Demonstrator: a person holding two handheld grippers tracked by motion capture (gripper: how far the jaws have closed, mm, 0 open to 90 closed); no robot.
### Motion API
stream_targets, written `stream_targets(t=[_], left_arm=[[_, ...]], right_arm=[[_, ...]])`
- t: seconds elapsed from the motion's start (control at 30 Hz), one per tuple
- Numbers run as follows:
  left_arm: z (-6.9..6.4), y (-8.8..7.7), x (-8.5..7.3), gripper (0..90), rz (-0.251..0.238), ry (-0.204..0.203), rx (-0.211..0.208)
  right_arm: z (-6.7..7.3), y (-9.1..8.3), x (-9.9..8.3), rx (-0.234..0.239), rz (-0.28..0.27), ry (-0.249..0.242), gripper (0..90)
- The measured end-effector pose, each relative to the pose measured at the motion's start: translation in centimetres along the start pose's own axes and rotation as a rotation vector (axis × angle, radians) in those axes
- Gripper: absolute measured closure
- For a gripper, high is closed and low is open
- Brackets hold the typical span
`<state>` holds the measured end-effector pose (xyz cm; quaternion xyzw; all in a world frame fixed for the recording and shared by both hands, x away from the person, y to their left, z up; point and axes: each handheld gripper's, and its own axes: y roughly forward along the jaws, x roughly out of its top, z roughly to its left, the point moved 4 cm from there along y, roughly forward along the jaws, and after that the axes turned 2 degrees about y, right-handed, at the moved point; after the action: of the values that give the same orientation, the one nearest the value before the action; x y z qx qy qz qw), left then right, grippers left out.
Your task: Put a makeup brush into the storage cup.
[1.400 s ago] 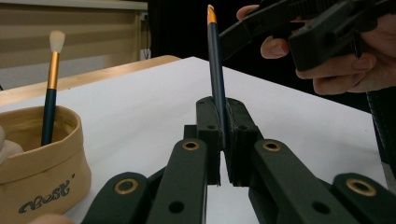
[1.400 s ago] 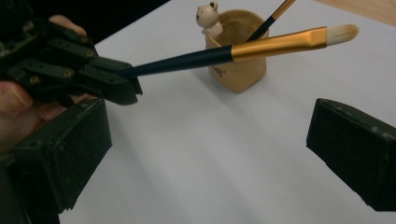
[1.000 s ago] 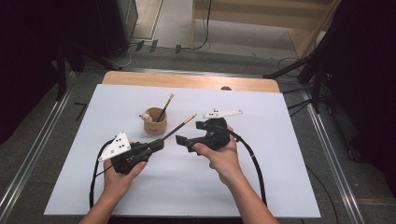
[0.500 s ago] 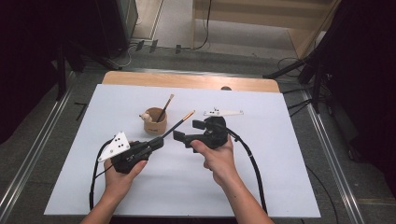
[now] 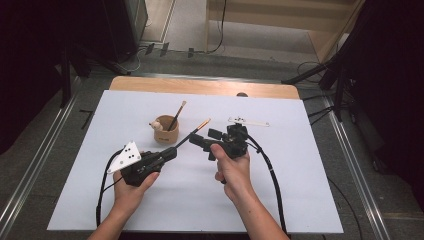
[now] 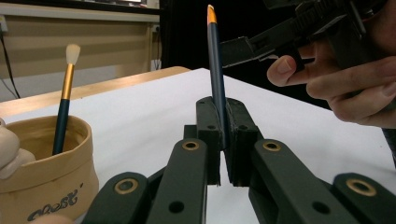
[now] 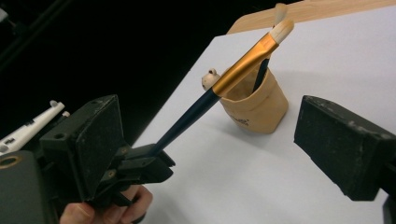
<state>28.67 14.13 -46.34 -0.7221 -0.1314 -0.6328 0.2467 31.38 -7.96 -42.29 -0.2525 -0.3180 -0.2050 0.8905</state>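
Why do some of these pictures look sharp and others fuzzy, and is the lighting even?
High view: even light, soft shadows, white table bright, room beyond dark. Left gripper view: held brush and cup fairly sharp, the hand nearby softer. Right gripper view: its near pads look grainy, background black, brush ferrule catches a glint.

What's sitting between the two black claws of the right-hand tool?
In the right gripper view, the open right claw frames the paintbrush held by the left claw, with the tan cup on the white table behind.
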Motion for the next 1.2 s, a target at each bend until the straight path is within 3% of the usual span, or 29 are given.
stream_targets(t=[0.3, 0.57, 0.77, 1.2], left_arm=[[-0.1, 0.0, 0.0, 87.2, -0.004, 0.007, 0.005], [-0.1, 0.0, 0.0, 87.3, -0.004, 0.010, 0.008], [-0.2, 0.1, 0.0, 87.2, -0.002, 0.015, 0.005], [-0.4, 0.1, -0.1, 87.2, -0.002, 0.023, -0.003]], right_arm=[[-0.2, 0.1, -0.4, 0.036, -0.047, 0.122, 13.6], [-0.4, 0.4, -0.6, 0.050, -0.061, 0.163, 17.1], [-0.3, 0.4, -0.5, 0.057, -0.085, 0.195, 31.9], [0.1, 1.1, -0.5, 0.101, -0.107, 0.243, 47.8]])
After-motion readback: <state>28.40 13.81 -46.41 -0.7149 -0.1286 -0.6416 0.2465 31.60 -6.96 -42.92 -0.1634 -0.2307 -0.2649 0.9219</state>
